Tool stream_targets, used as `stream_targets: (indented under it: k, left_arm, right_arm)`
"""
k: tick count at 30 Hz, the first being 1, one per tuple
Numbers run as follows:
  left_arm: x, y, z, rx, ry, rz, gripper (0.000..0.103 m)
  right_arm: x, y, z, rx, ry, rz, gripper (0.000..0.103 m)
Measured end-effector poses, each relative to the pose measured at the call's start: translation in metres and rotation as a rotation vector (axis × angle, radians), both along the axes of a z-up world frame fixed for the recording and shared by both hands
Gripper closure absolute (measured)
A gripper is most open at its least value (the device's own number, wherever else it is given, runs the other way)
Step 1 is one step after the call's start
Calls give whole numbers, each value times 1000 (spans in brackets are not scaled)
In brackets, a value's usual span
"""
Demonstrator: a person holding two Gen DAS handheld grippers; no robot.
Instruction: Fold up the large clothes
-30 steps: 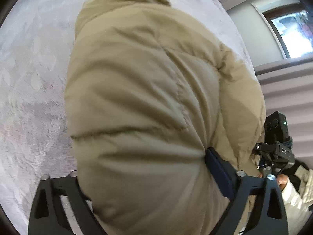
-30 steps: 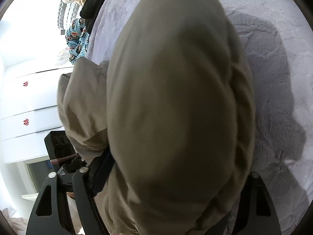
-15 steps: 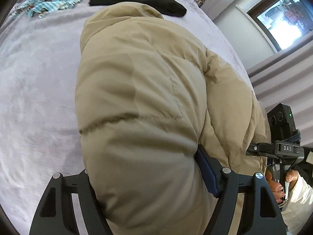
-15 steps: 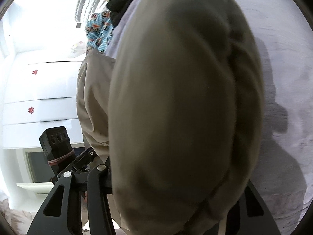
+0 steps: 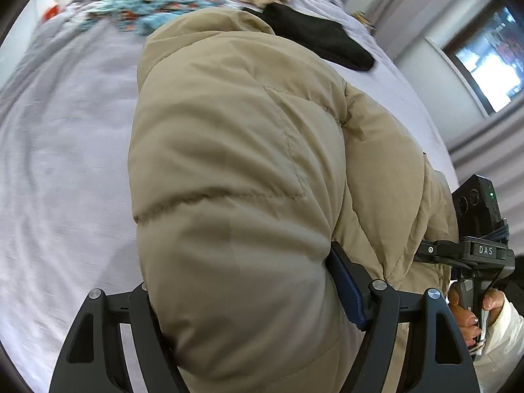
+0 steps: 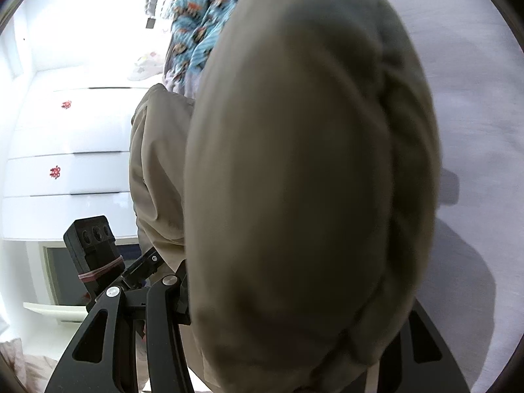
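Puffer jacket (image 5: 235, 170) — between tool (image 5: 255, 294) fingers

Quilted matt beige cloth jacket (image 5: 235, 170); lilac bedspread (image 5: 65, 163), seemingly soft cloth; glossy white drawers (image 6: 65, 170).

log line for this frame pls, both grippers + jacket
left gripper: shut on jacket | right gripper: shut on jacket | jacket: bunched, lifted over bed | fold: not yet laid
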State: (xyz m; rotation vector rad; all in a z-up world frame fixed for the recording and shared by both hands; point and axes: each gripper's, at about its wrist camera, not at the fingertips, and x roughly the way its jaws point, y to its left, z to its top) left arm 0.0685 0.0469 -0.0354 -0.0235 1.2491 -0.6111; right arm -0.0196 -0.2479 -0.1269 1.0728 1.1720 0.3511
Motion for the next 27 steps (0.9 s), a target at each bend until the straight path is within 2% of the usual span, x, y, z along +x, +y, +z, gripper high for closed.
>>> stream_targets:
  k: [4, 8, 12, 14, 17, 21, 25, 27]
  left_arm:
    - [36, 53, -12, 31, -16, 65, 26]
    - [63, 87, -51, 76, 4, 117, 26]
    - [74, 112, -80, 67, 24, 149, 18]
    - [69, 110, -82, 67, 8, 138, 17]
    - [68, 108, -85, 69, 2, 134, 17]
    - [72, 113, -86, 64, 6, 140, 16]
    - [70, 112, -85, 72, 1, 134, 14]
    - [70, 112, -85, 73, 4, 135, 14]
  right_arm:
    - [52, 62, -10, -4, -8, 44, 47]
    - [90, 103, -29, -43, 29, 91, 47]
    - [109, 124, -40, -128, 95, 118, 44]
    - [106, 120, -35, -144, 121, 117, 44]
    - [95, 104, -11, -251, 127, 106, 43]
    - [80, 102, 46, -427, 48, 35, 43]
    - [86, 114, 87, -407, -69, 5, 43]
    - [101, 125, 90, -402, -70, 35, 43]
